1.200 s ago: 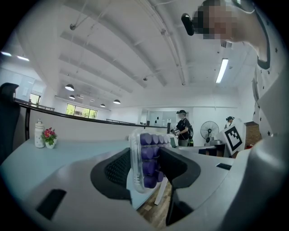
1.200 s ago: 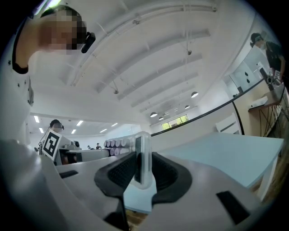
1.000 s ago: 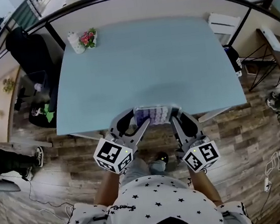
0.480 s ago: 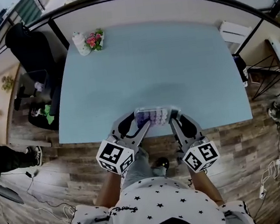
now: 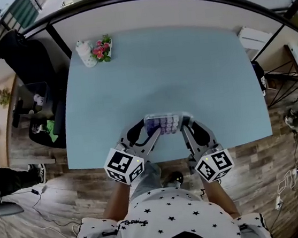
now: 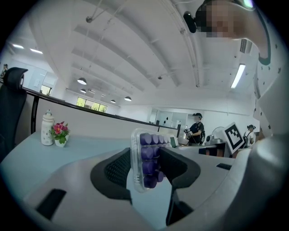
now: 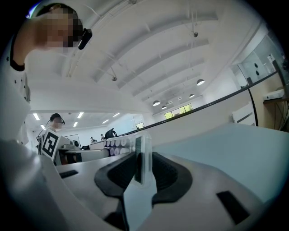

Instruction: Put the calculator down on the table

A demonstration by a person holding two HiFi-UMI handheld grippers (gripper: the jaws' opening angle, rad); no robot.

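Left gripper (image 5: 146,134) and right gripper (image 5: 186,126): fingers of each pinching one end of the calculator (image 5: 163,123), at worktop (image 5: 159,71) 6 o'clock edge. Flowers (image 5: 100,47) at 11.

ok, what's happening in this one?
A person has the left gripper and right gripper each clamped on an end of one purple-keyed calculator. It is over the near edge of the light blue table; whether it touches the top is unclear.

Pale blue table (image 5: 188,84), white bottle (image 5: 83,52) and potted flowers (image 5: 102,47) far-left.
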